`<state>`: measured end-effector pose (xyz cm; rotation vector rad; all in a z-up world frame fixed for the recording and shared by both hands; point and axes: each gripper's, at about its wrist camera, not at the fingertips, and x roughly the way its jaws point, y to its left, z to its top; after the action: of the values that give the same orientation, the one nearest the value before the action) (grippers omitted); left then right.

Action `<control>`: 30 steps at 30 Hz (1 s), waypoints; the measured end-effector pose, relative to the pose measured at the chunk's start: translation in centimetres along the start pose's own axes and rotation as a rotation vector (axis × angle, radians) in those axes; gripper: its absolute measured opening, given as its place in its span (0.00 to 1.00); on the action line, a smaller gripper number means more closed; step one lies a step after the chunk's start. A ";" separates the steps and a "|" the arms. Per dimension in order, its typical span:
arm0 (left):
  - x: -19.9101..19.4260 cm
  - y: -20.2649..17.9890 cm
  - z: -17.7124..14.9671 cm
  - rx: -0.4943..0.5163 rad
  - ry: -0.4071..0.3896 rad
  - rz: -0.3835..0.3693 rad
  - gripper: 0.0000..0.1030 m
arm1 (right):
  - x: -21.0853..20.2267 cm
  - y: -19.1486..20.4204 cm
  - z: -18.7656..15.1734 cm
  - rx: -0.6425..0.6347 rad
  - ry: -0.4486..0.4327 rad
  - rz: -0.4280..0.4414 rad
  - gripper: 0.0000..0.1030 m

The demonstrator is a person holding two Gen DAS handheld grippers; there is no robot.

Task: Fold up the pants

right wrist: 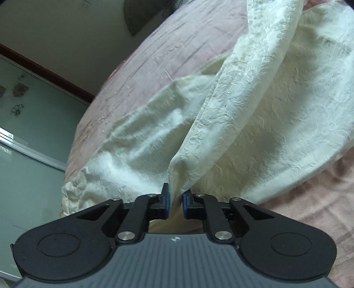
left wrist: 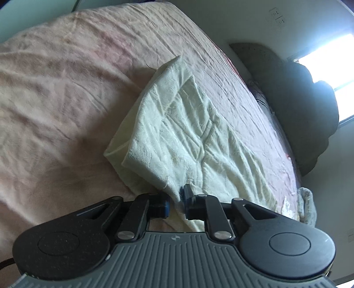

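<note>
One dark cushion (left wrist: pixel 309 106) behind pants (left wrist: pixel 194 133), wall socket (left wrist: pixel 277 16)

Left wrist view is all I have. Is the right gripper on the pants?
Observer: Yes. The right gripper pinches a bunched fold of the pants between its pads.
Operator: Is that fold flat or raised?
Observer: Raised. It stands as a ridge running from the pads up and away over the rest of the cloth.
Operator: Anything beside the bed on that side?
Observer: Frosted glass panels stand just past the edge of the bed.
</note>
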<state>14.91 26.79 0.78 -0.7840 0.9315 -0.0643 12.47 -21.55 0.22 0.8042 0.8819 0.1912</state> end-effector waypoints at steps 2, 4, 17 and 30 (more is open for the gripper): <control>-0.6 0.1 -0.2 0.006 -0.004 -0.003 0.26 | -0.7 0.1 0.4 -0.029 -0.009 -0.031 0.18; -1.7 0.1 -0.4 0.014 -0.003 -0.015 0.26 | -2.3 -0.5 1.1 -0.043 -0.029 -0.041 0.20; -6.5 -7.8 -3.7 0.211 -0.103 -0.171 0.55 | -2.7 0.0 19.0 -0.459 -0.252 -0.516 0.68; 4.3 -16.2 -10.7 0.360 0.090 -0.294 0.57 | 9.1 -3.4 25.2 -0.457 -0.091 -0.833 0.72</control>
<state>14.06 7.26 4.25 -0.5794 0.8519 -0.5150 36.61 -33.53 1.57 -0.0156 0.9708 -0.3671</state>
